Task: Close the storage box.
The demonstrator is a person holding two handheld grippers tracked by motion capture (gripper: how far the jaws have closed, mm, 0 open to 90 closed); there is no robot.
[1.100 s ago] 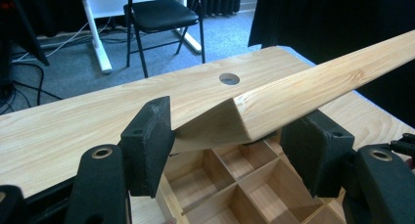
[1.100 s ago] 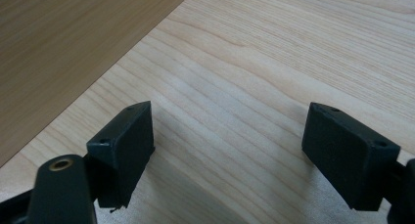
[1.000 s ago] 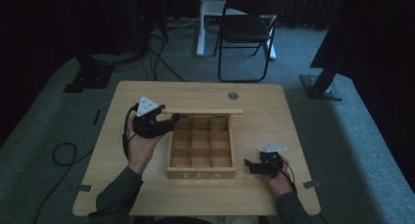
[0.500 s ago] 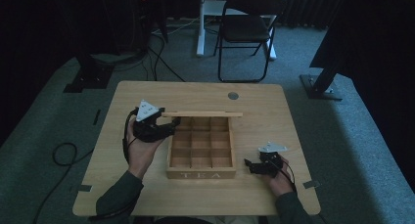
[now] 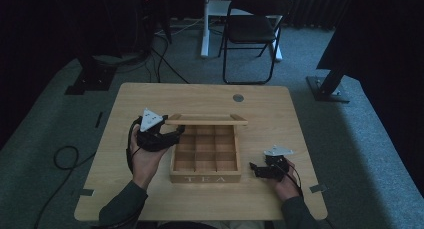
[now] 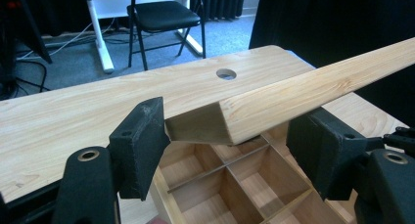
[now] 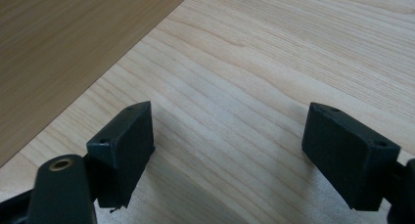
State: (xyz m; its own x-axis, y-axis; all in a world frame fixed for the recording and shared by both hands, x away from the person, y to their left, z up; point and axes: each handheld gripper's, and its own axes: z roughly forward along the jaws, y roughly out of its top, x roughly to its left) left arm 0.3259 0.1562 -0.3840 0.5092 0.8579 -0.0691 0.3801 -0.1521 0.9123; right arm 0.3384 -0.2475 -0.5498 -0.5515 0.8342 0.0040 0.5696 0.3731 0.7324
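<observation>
A wooden tea box (image 5: pixel 205 178) with several empty compartments stands mid-table, its lid (image 5: pixel 206 120) raised along the back edge. My left gripper (image 5: pixel 175 134) is at the lid's left end. In the left gripper view the lid's corner (image 6: pixel 313 92) lies between the jaws of that gripper (image 6: pixel 235 136). The jaws have just been opening; the left pad (image 6: pixel 142 136) sits near the lid's end face and the right pad (image 6: pixel 323 150) stands clear of it. My right gripper (image 5: pixel 254 169) rests open on the table to the right of the box, with bare wood between its jaws (image 7: pixel 230 136).
The table (image 5: pixel 280 119) has a round cable hole (image 5: pixel 238 97) behind the box. The box's side wall (image 7: pixel 58 38) lies close to the left of the right gripper. A black folding chair (image 5: pixel 250 29) and cables (image 5: pixel 65 156) are on the carpet beyond the table.
The left gripper's jaws have widened around the lid's end, and the hand has eased slightly toward the person. The lid stays raised. The right gripper has not moved.
</observation>
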